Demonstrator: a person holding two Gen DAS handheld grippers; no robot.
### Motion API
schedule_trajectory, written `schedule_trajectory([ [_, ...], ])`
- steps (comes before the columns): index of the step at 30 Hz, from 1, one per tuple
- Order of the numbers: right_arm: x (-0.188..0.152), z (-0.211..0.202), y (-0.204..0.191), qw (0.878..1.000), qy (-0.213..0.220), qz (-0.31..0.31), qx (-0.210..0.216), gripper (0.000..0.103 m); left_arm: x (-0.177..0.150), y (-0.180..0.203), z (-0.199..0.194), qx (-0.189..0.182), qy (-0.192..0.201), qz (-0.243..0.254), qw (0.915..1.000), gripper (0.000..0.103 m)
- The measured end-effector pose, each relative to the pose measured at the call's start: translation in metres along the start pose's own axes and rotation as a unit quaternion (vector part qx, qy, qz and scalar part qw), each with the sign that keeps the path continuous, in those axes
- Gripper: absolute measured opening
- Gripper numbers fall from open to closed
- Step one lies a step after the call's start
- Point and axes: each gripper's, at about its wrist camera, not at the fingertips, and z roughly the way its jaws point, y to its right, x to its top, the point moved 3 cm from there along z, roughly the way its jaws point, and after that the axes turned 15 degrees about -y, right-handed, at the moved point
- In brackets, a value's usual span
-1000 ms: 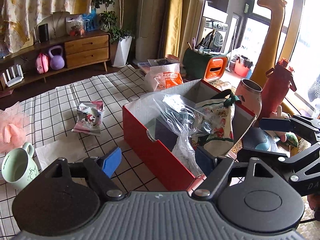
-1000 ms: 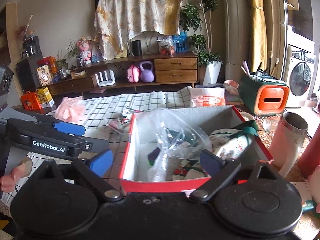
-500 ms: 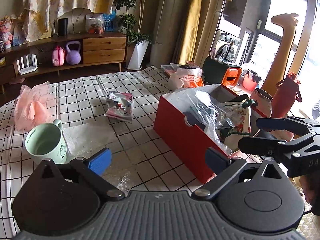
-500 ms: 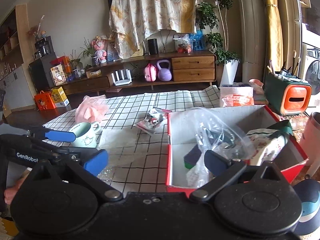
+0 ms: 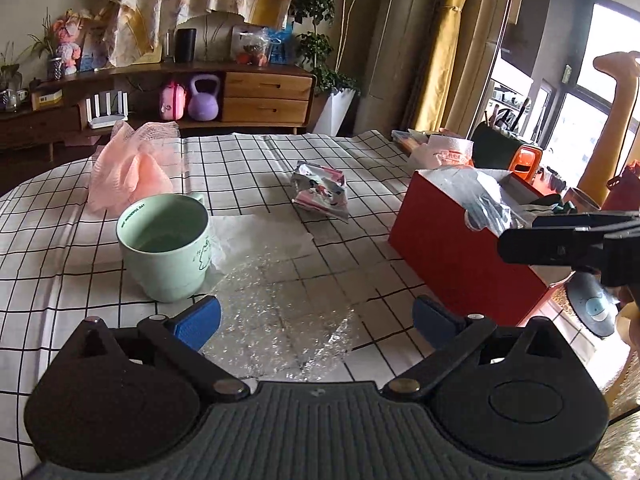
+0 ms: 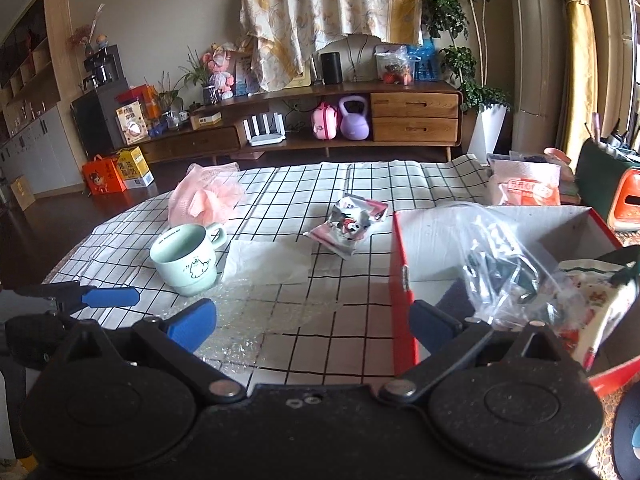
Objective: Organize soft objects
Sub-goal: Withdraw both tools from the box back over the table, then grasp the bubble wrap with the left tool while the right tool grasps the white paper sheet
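A red box (image 5: 460, 252) (image 6: 402, 300) stands on the checked cloth at the right and holds a clear plastic bag (image 6: 500, 264) and a printed cloth pouch (image 6: 596, 300). A sheet of bubble wrap (image 5: 276, 312) (image 6: 240, 320) lies flat in front of both grippers. A pink mesh puff (image 5: 128, 168) (image 6: 204, 196) and a shiny snack packet (image 5: 320, 190) (image 6: 352, 220) lie farther back. My left gripper (image 5: 316, 322) is open and empty over the bubble wrap. My right gripper (image 6: 312, 320) is open and empty, beside the box's left wall.
A green mug (image 5: 168, 240) (image 6: 188, 258) stands left of the bubble wrap on a white paper sheet (image 5: 260, 236). An orange-and-white packet (image 6: 524, 188) and a green-orange holder (image 6: 616, 184) sit behind the box. A low wooden sideboard (image 6: 360, 120) lines the far wall.
Both grippers have pulled back and swung left from the red box. The mug, bubble wrap and pink puff have come into view. The box contents stayed in place.
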Motion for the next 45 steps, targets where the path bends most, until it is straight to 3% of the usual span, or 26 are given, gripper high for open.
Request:
schedule_trajectory([
  [12,0.041,0.064,-0.022,0.999,-0.038,-0.019,-0.003,0.102,-0.013,-0.014,0.045,0.022,-0.020,-0.002,0.9995,0.103],
  [18,0.069,0.109,-0.032,0.998,-0.059,-0.037,-0.009,0.102,-0.013,-0.010,0.058,0.038,-0.011,0.033,0.9987,0.103],
  [26,0.094,0.173,-0.045,0.994,-0.096,-0.043,-0.016,0.102,-0.014,-0.009,0.079,0.033,-0.025,0.046,0.9981,0.103],
  [35,0.102,0.228,-0.060,0.990,-0.127,-0.055,-0.034,0.103,-0.015,-0.016,0.093,0.029,-0.045,0.031,0.9981,0.102],
  [39,0.105,0.237,-0.057,0.991,-0.131,-0.037,-0.012,0.103,-0.018,-0.013,0.094,0.037,-0.041,0.037,0.9978,0.101],
  [45,0.100,0.247,-0.051,0.990,-0.135,-0.033,-0.034,0.103,-0.023,-0.008,0.094,0.057,-0.035,0.048,0.9966,0.095],
])
